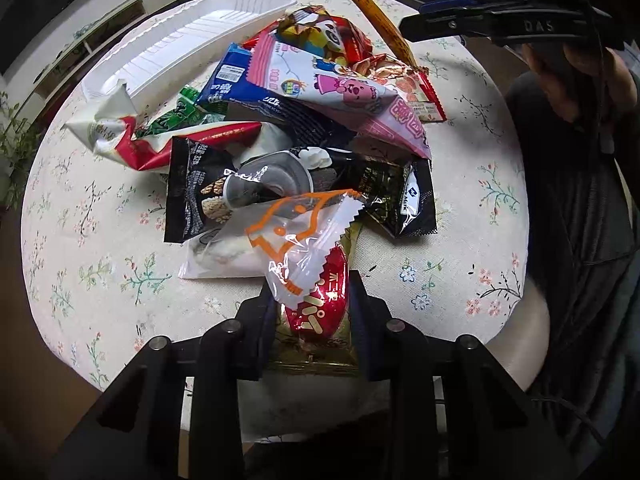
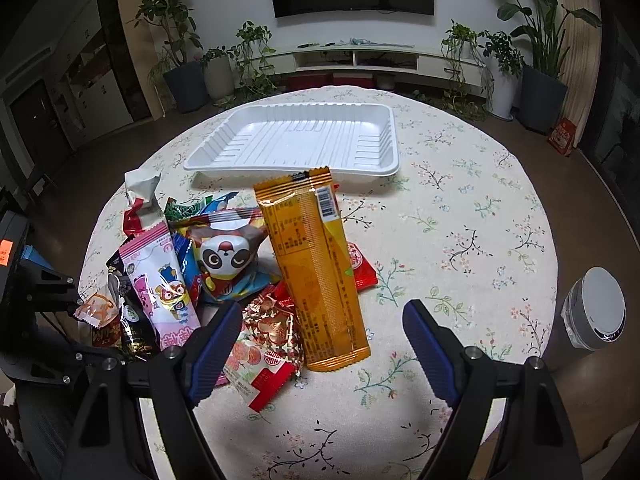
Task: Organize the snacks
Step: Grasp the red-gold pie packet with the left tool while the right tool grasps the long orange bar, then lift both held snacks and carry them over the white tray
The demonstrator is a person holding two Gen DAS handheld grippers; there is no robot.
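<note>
My left gripper (image 1: 314, 312) is clamped on a red foil snack (image 1: 322, 300), picked from the near edge of the pile for easy reach. My right gripper (image 2: 318, 344) hangs with its jaws apart above the orange packet (image 2: 316, 272). The white tray (image 2: 296, 140) waits empty across the desk (image 2: 460, 220). One black pack reads "Mark".

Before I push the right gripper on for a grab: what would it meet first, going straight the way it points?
Probably the orange packet: it lies between the open jaws of the right gripper, ahead of the fingertips. Depth is unclear; the tablecloth may come first.
</note>
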